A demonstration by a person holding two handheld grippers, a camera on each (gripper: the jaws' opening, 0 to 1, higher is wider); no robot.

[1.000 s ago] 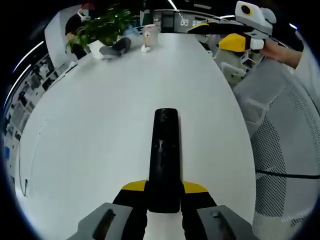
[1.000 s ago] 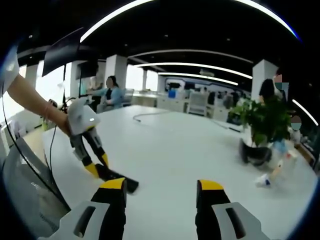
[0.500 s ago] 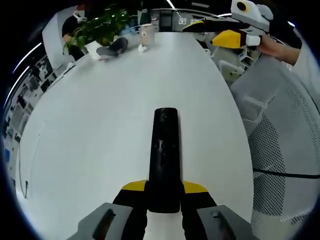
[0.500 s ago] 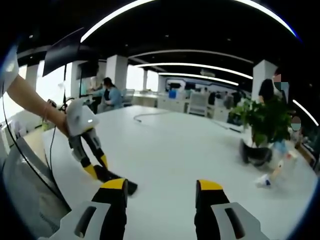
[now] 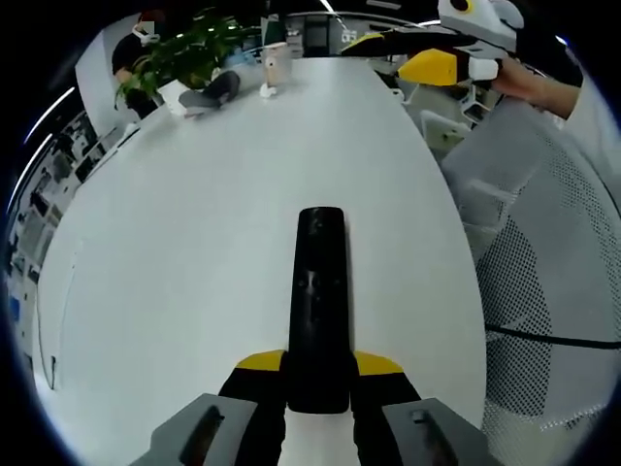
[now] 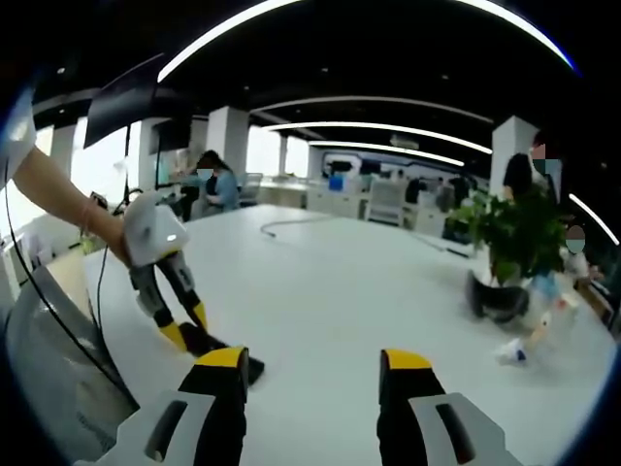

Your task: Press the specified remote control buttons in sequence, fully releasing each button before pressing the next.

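Overhead, light strips (image 6: 369,121) above white table (image 6: 330,291).

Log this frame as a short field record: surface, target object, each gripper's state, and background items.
surface: white table
target: long black remote control, lying flat on the table
left gripper: shut on the remote's near end
right gripper: open, holding nothing, raised above the table
buttons: none being pressed
background: green potted plant, small cup, grey mesh chair
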